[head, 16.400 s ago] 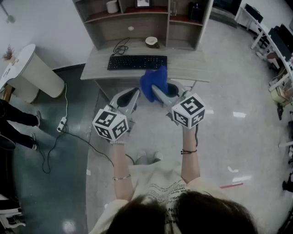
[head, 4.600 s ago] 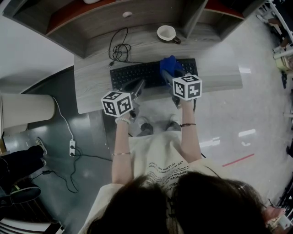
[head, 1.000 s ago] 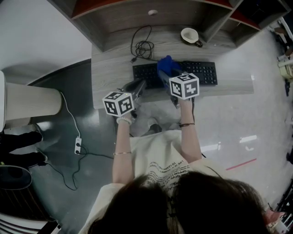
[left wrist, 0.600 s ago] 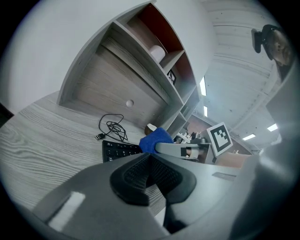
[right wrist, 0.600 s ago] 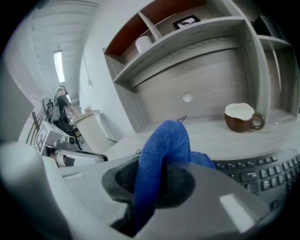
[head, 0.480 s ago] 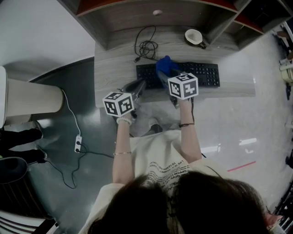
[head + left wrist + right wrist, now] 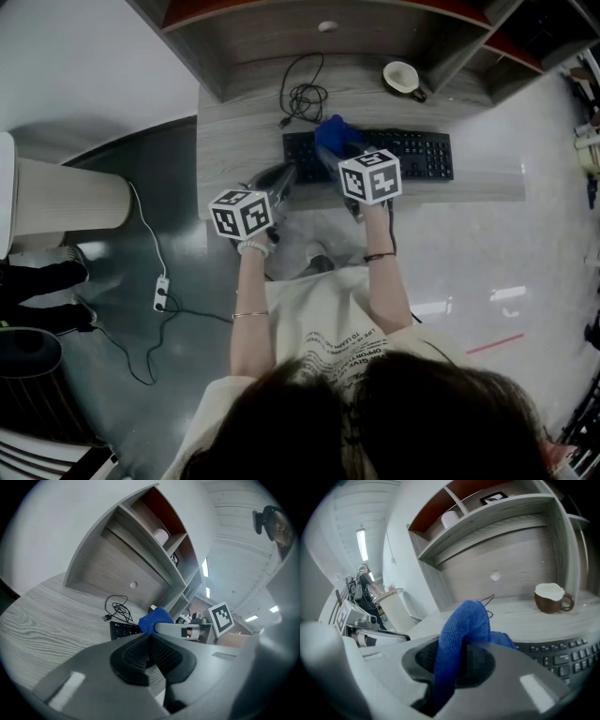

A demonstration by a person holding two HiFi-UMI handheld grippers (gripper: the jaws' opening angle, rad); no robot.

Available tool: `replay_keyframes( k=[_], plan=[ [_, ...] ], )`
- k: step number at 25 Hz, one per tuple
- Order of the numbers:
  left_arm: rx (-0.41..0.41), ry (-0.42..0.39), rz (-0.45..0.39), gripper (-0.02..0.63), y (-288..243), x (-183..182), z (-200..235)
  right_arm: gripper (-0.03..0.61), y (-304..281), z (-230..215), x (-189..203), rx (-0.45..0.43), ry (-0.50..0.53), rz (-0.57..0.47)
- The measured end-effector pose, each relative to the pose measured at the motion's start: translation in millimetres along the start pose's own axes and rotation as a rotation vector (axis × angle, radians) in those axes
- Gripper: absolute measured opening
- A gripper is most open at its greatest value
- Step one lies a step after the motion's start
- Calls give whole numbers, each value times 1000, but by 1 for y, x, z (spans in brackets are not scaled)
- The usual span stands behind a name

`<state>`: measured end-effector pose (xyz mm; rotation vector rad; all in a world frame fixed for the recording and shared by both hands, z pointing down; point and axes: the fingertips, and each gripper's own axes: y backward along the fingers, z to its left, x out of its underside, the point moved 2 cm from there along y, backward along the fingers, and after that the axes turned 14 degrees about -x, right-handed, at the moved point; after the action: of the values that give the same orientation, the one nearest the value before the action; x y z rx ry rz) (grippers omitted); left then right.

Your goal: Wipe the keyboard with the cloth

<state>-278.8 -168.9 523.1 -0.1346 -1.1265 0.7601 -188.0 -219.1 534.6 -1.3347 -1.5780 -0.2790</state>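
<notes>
A black keyboard (image 7: 412,155) lies on the grey wooden desk (image 7: 239,131); its right part shows in the right gripper view as the keyboard (image 7: 562,656). My right gripper (image 7: 330,155) is shut on a blue cloth (image 7: 335,137), which bulges between the jaws as the cloth (image 7: 461,634) and rests over the keyboard's left half. My left gripper (image 7: 281,178) is shut and holds nothing, at the desk's front edge left of the keyboard. From the left gripper view the cloth (image 7: 154,619) and the keyboard (image 7: 123,630) lie ahead.
A coiled black cable (image 7: 305,94) lies behind the keyboard. A brown and white cup (image 7: 403,77) stands at the back right, seen as the cup (image 7: 552,597). Shelves (image 7: 487,517) rise behind the desk. A white bin (image 7: 56,202) and a floor power strip (image 7: 161,292) are at the left.
The right gripper and the blue cloth have shifted a little to the left along the keyboard over the last second. The left gripper has stayed at the desk's front edge.
</notes>
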Motion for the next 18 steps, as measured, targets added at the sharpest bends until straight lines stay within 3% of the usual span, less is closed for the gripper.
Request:
replay_keyframes(
  k=[18],
  plan=[
    [-36, 11, -12, -3, 16, 1, 18, 57, -23, 19, -1, -38, 26, 18]
  ],
)
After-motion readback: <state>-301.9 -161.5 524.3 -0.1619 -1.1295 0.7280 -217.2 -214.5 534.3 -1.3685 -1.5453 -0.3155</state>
